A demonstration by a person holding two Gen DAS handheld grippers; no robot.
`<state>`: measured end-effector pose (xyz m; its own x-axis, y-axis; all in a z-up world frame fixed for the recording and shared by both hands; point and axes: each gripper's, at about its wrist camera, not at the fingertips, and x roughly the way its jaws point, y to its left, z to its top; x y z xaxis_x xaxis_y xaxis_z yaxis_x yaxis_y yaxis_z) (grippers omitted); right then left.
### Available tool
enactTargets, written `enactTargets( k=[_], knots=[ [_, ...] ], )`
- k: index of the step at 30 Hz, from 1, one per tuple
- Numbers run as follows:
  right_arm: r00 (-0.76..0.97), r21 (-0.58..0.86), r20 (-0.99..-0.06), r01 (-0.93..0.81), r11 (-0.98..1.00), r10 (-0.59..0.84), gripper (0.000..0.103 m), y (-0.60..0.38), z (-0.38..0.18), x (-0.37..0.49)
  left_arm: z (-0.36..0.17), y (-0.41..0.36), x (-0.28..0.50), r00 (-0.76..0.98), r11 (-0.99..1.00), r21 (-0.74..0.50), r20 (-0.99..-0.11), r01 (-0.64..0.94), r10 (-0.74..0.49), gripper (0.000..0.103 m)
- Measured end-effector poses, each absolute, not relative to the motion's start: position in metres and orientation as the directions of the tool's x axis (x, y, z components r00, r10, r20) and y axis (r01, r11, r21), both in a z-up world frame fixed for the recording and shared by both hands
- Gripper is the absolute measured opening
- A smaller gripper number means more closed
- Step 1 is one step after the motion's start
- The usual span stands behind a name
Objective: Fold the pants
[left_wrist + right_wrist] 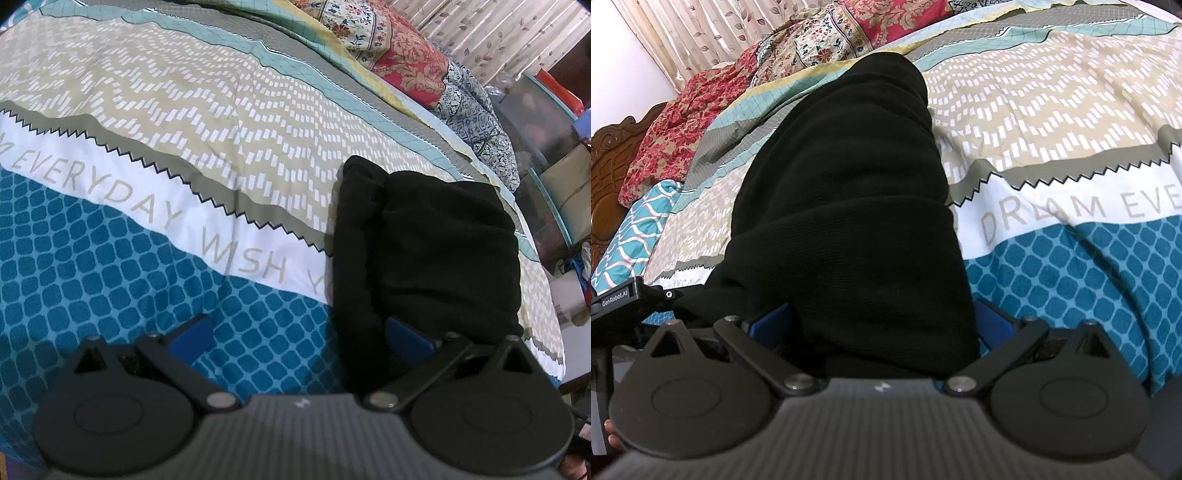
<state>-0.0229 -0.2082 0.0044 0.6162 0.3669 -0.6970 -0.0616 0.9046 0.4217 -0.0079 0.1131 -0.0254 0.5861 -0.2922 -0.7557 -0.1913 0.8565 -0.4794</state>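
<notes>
The black pants (432,243) lie folded into a thick bundle on the patterned bedsheet (184,155). My left gripper (299,339) is open at the bundle's near edge, with its right blue pad (406,338) against the black cloth and its left pad (192,338) over the blue sheet. In the right wrist view the pants (846,206) fill the middle of the frame. My right gripper (882,325) is open, its blue pads (772,325) standing on either side of the near end of the bundle.
Red and floral bedding (402,55) is piled at the head of the bed, with a carved wooden headboard (609,155) and a curtain (701,29) behind. A glass shelf unit (554,147) stands beyond the bed's right edge. The other gripper's body (624,295) shows at left.
</notes>
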Motion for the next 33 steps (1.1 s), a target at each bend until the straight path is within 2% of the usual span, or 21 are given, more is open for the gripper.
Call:
enactTargets(
  k=[15,23,33],
  knots=[
    [0.617,0.422,-0.696,-0.061,0.905,0.367,0.103,-0.209,0.005,-0.023,-0.025,0.111,-0.007,0.574,0.871,-0.46,-0.765,-0.17,-0.292,0.103],
    [0.618,0.425,-0.695,-0.061,0.903,0.368,0.103,-0.207,0.006,-0.024,-0.019,0.122,-0.009,0.571,0.84,-0.508,-0.753,-0.188,-0.327,0.103],
    [0.618,0.427,-0.693,-0.063,0.902,0.371,0.103,-0.209,0.006,-0.024,-0.007,0.115,-0.017,0.594,0.882,-0.442,-0.758,-0.163,-0.27,0.103]
  ],
)
